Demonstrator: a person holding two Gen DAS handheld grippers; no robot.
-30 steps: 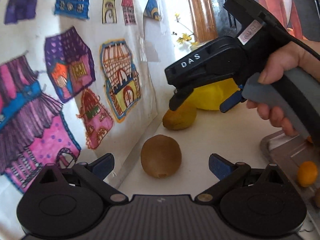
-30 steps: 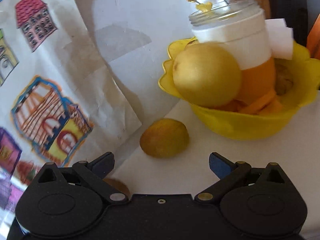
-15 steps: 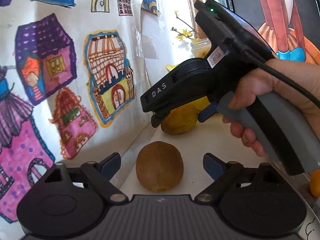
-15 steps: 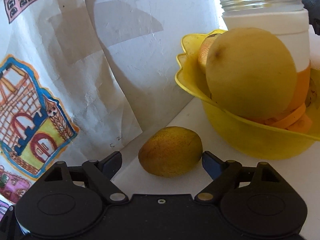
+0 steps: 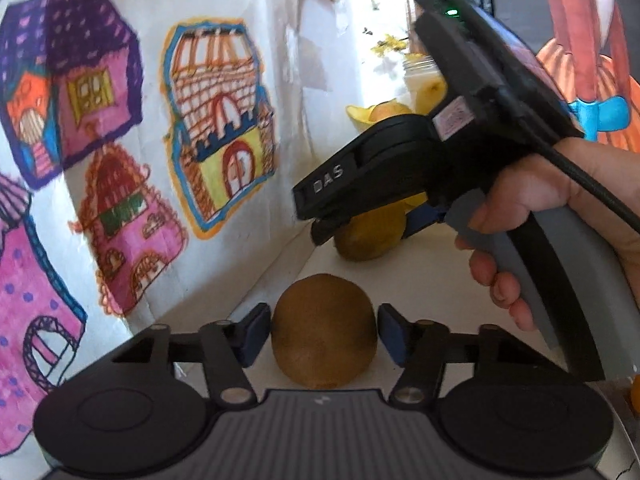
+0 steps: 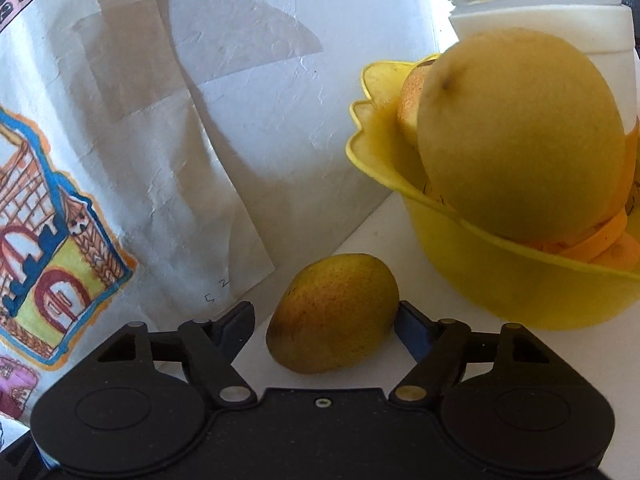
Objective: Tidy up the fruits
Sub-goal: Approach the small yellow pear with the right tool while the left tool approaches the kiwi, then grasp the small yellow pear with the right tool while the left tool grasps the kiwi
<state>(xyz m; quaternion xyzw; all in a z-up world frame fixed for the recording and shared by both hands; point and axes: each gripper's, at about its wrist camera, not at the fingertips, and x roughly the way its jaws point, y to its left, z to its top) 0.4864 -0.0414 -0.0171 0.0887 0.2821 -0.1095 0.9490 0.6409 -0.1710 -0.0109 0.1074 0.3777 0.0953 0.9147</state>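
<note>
Both fruits are now being bracketed, having been ahead of the fingers a second ago: kiwi [image 5: 325, 330] between left gripper [image 5: 319, 334] pads, mango [image 6: 333, 313] between right gripper [image 6: 325, 325] pads beside the yellow bowl [image 6: 500, 272]. Jaws apart, unclamped; closing is being set up.

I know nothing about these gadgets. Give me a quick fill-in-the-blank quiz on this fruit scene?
1. The left hand-held gripper straddles a brown ____.
2. The right hand-held gripper straddles a small mango lying ____ the bowl.
3. The big pear sits in a ____ bowl.

Missing words: kiwi; outside; yellow
</note>
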